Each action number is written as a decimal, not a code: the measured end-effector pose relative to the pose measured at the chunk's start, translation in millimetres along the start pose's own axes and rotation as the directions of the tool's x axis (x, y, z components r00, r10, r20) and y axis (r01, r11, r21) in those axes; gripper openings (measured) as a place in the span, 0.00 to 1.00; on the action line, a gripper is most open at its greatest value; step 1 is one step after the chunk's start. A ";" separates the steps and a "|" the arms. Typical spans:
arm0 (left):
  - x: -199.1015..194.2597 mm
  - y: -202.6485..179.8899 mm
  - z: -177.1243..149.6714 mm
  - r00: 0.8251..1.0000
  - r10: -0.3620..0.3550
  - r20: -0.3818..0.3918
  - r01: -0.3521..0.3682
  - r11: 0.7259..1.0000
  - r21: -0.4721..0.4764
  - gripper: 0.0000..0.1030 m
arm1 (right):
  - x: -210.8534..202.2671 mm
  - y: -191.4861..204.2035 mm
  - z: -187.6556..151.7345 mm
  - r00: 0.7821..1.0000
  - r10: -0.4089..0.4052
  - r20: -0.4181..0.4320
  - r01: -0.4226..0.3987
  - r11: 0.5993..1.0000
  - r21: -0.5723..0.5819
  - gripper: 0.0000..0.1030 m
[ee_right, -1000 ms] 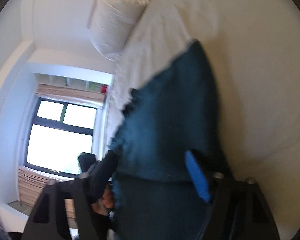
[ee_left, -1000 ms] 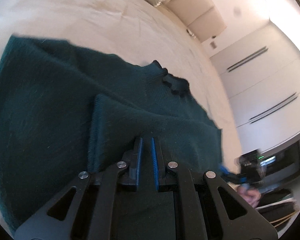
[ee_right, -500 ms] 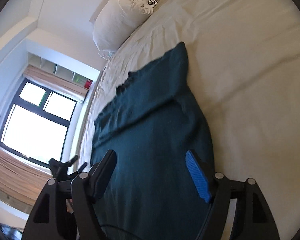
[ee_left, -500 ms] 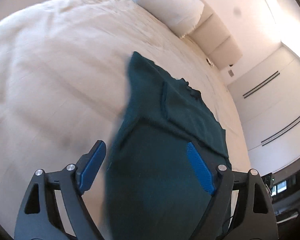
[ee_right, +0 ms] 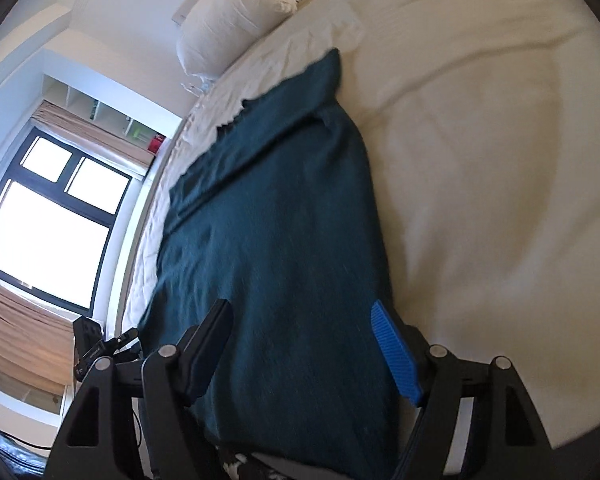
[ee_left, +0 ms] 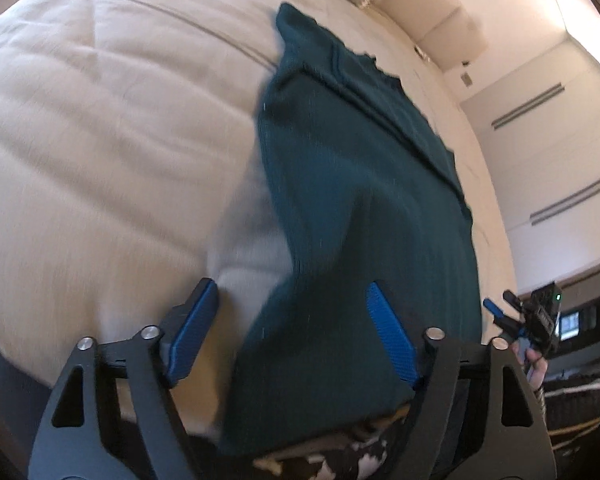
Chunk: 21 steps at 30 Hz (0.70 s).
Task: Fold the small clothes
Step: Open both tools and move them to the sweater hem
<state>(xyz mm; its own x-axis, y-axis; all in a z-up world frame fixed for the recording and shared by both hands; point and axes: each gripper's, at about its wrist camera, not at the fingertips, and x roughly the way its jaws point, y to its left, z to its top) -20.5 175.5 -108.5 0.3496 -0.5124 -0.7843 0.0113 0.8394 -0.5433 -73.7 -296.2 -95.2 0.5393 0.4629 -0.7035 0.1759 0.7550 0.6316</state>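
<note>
A dark teal knitted garment (ee_left: 364, 184) lies lengthwise on the bed (ee_left: 112, 128), its near end hanging over the mattress edge and its far end reaching toward the headboard side. A folded layer sits on top across the far part, with a ragged neckline edge (ee_right: 236, 114) showing beyond it. The cloth looks slightly rumpled near the middle.

The left gripper (ee_left: 296, 340) hangs above the near end of the garment, its jaws wide apart and easing inward; fabric lies below the gap, but neither blue pad presses on it. The right gripper (ee_right: 312, 352) is likewise released, jaws spread wide over the cloth, nothing pinched between them. Each gripper can be glimpsed at the edge of the other's view.

Around it all spreads cream bedding, with a white pillow (ee_right: 228, 12) against the wall, a bright window (ee_right: 48, 232) on one side and pale wardrobe doors (ee_left: 552, 152) on the other
</note>
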 end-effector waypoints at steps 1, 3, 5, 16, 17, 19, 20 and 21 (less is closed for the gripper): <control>-1.6 -0.8 -3.1 1.000 0.003 -0.010 -0.003 1.000 0.010 0.70 | -2.1 -1.0 -4.6 1.000 0.003 -0.003 -0.003 1.000 0.002 0.73; -2.3 -2.4 -9.8 0.999 -0.005 -0.034 0.005 1.000 0.026 0.69 | -4.4 -3.5 -12.4 1.000 0.018 -0.010 -0.018 1.000 0.005 0.73; -5.0 0.0 -18.8 0.999 -0.004 -0.055 0.006 0.999 0.034 0.65 | -8.4 -7.3 -20.9 0.999 0.027 -0.018 -0.027 1.000 0.012 0.73; 15.9 -13.4 -34.1 0.986 0.029 -0.166 -0.012 0.994 0.104 0.32 | -36.7 -27.1 -41.2 1.000 -0.025 -0.008 0.026 0.998 0.058 0.70; 17.8 -13.8 -35.3 0.985 0.029 -0.172 -0.011 0.994 0.107 0.32 | -37.9 -29.1 -42.8 0.999 -0.034 -0.016 0.035 0.997 0.062 0.69; 19.1 -13.4 -38.1 0.984 0.018 -0.178 0.001 0.995 0.104 0.32 | -36.4 -31.6 -46.1 0.999 -0.035 -0.042 0.038 0.997 0.066 0.67; 21.4 -13.5 -37.3 0.984 0.017 -0.180 0.001 0.995 0.102 0.30 | -34.4 -31.8 -47.8 0.997 -0.042 -0.057 0.045 0.997 0.062 0.65; 22.3 -13.6 -37.8 0.983 0.019 -0.183 0.000 0.995 0.102 0.28 | -32.1 -31.4 -49.1 0.996 -0.050 -0.073 0.054 0.997 0.056 0.64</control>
<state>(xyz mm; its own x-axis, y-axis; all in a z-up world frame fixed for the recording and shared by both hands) -48.3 145.8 -129.9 0.1723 -0.5213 -0.8358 0.1065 0.8534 -0.5103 -137.0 -311.9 -108.4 0.4680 0.4574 -0.7561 0.2510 0.7516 0.6100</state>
